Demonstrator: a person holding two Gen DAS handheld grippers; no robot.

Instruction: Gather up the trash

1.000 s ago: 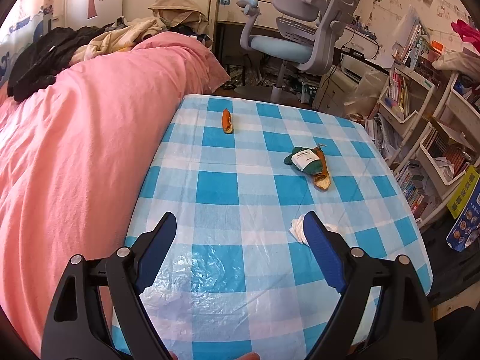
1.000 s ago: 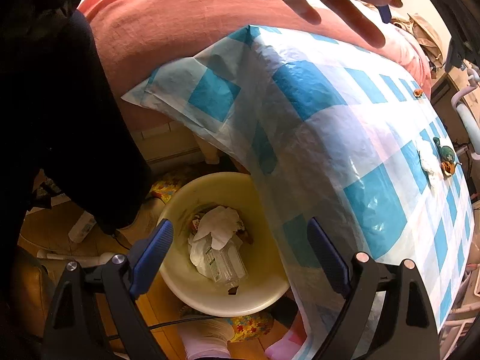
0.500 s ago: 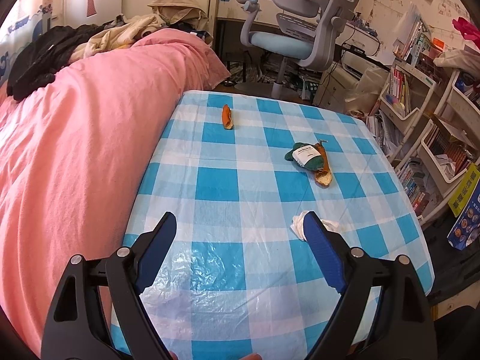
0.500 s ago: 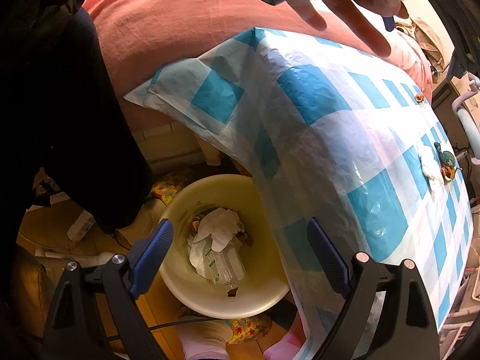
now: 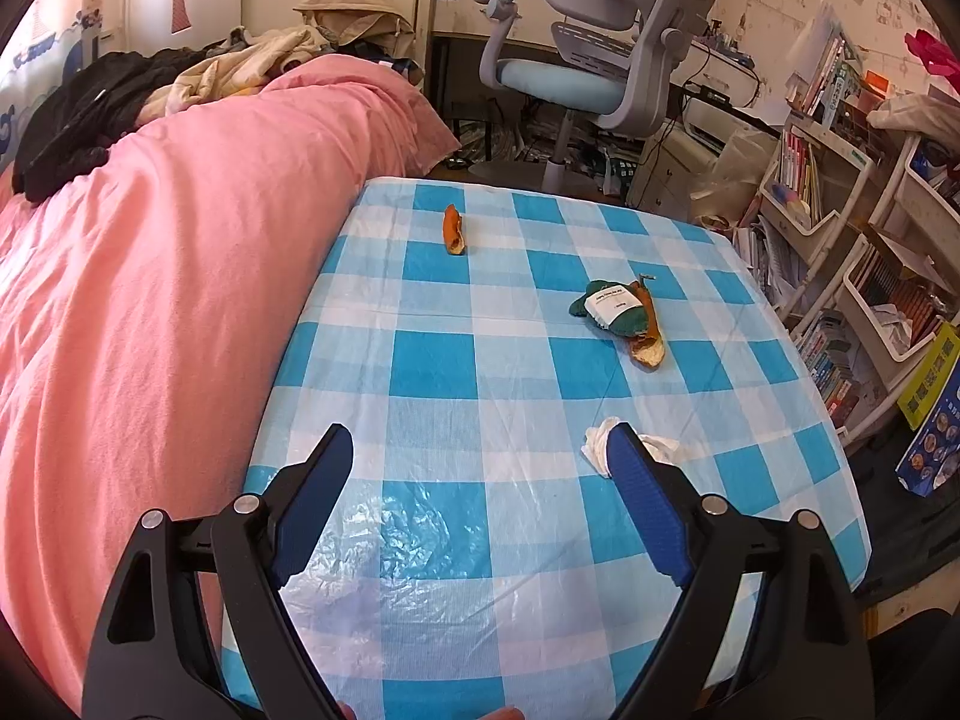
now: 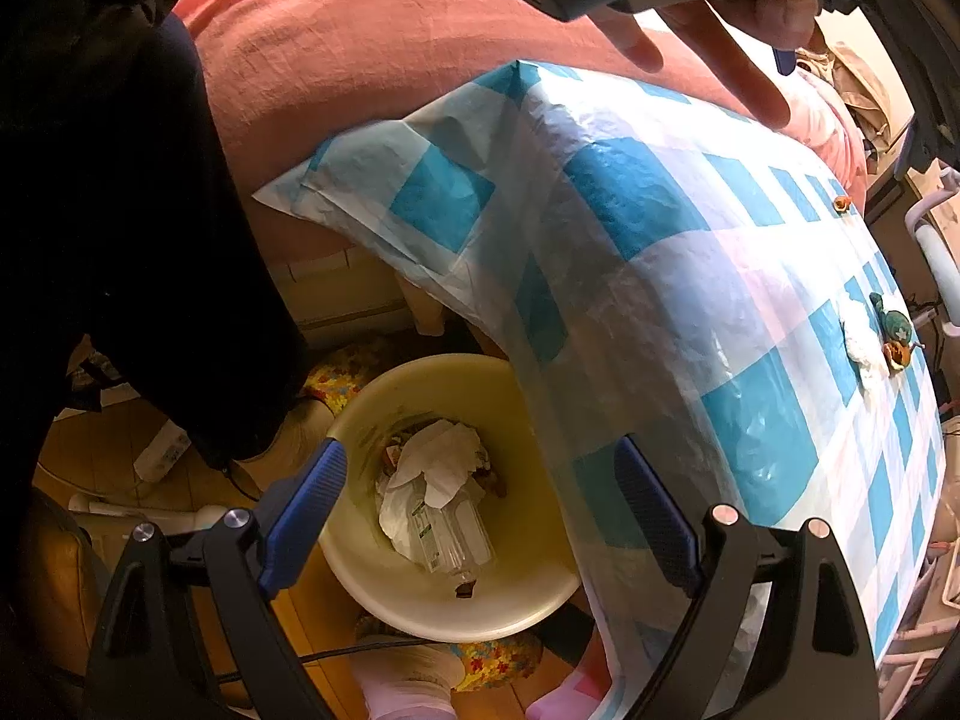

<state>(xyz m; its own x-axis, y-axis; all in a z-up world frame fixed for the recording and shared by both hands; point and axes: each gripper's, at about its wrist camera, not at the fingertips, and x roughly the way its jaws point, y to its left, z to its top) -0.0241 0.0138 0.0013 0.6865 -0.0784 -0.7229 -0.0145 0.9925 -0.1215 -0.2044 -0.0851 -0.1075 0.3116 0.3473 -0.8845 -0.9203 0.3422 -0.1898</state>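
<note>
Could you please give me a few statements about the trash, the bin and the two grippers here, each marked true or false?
1. The left gripper is open and holds nothing. True.
2. The bin is empty. False: it holds crumpled paper and a clear plastic bottle.
3. The white tissue lies on the checked tablecloth. True.
4. The right gripper grips a piece of peel. False: its jaws are open above the bin, with nothing between them.
5. Two pieces of orange peel remain on the tablecloth. True.

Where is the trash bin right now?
The cream trash bin sits on the floor below the checked table's edge, between the right gripper's open fingers.
</note>
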